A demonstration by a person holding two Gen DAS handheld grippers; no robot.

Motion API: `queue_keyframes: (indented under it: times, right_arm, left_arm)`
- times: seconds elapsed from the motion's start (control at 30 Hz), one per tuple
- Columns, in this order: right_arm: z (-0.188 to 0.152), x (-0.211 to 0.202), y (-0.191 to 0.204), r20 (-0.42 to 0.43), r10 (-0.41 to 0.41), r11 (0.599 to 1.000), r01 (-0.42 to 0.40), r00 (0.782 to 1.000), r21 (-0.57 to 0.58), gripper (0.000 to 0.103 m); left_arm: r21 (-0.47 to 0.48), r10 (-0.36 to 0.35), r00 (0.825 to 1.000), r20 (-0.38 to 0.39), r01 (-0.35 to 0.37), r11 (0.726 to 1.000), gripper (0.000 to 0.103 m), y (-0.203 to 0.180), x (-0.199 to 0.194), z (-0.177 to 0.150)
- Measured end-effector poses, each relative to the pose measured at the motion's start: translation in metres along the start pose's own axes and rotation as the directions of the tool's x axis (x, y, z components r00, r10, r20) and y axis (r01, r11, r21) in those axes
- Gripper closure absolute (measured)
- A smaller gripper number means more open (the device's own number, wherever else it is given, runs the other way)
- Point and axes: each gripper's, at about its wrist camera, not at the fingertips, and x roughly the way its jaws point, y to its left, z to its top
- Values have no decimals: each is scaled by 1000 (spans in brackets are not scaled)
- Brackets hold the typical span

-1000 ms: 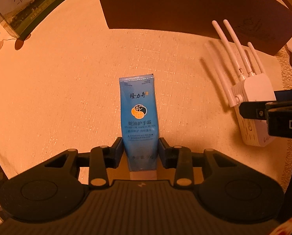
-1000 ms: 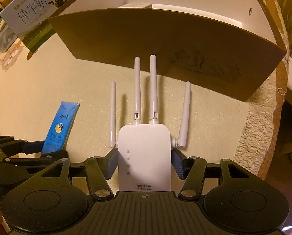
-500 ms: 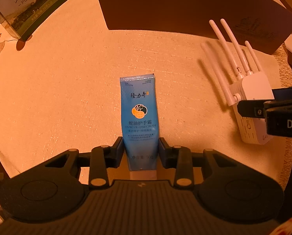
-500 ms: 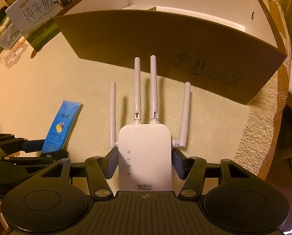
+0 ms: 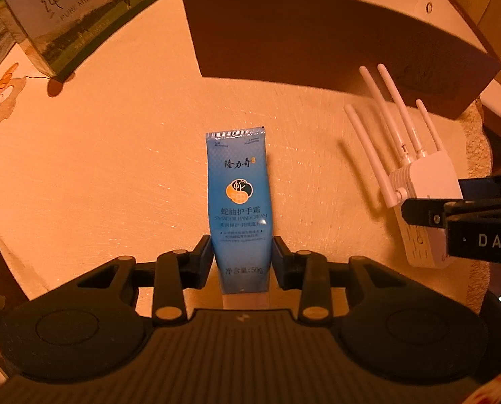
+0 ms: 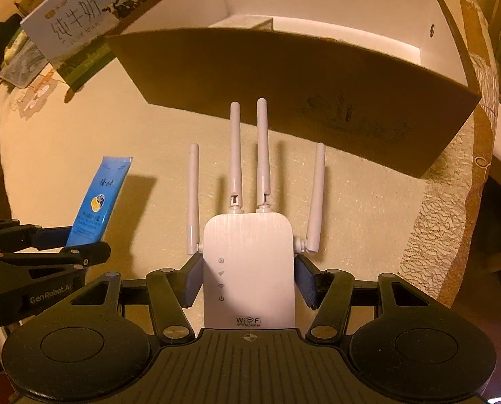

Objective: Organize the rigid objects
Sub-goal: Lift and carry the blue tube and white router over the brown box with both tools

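Note:
My left gripper [image 5: 242, 259] is shut on a blue hand cream tube [image 5: 238, 202] and holds it above the cream tablecloth. My right gripper [image 6: 248, 279] is shut on a white WiFi repeater [image 6: 248, 269] with several antennas, lifted off the cloth in front of the brown cardboard box [image 6: 284, 77]. The repeater also shows at the right of the left wrist view [image 5: 422, 188], with the right gripper [image 5: 469, 222] on it. The tube [image 6: 95, 205] and left gripper [image 6: 41, 252] show at the left of the right wrist view.
The open cardboard box [image 5: 317, 37] has a white inside and stands at the back of the table. A milk carton box [image 5: 72, 13] stands at the back left, also in the right wrist view [image 6: 78, 23]. The table's right edge [image 6: 452, 235] drops off beside the repeater.
Both grippers have risen with their objects and moved toward the box; the box's open top now shows more in both views.

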Motion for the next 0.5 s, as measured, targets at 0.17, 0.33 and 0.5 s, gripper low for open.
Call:
queue_keyframes:
  times: [0.17,0.33,0.5]
  right_arm:
    - [-2,-17,2,21,16,1000,-16,1000,-10,49]
    - [-4,-37,4,46,28,1000,-27,999,-16,49]
    - [-6,-58,8,77,41,999,-39,996,-26,49]
  left_arm:
    - [-13,4,1000,27,-4,1000,71,1,-20,-2]
    - [-13,2,998,65,-2,1000,71,-1,-41,-3]
    - [-7,1,995,101,-1,1000,71,-5,-62,0]
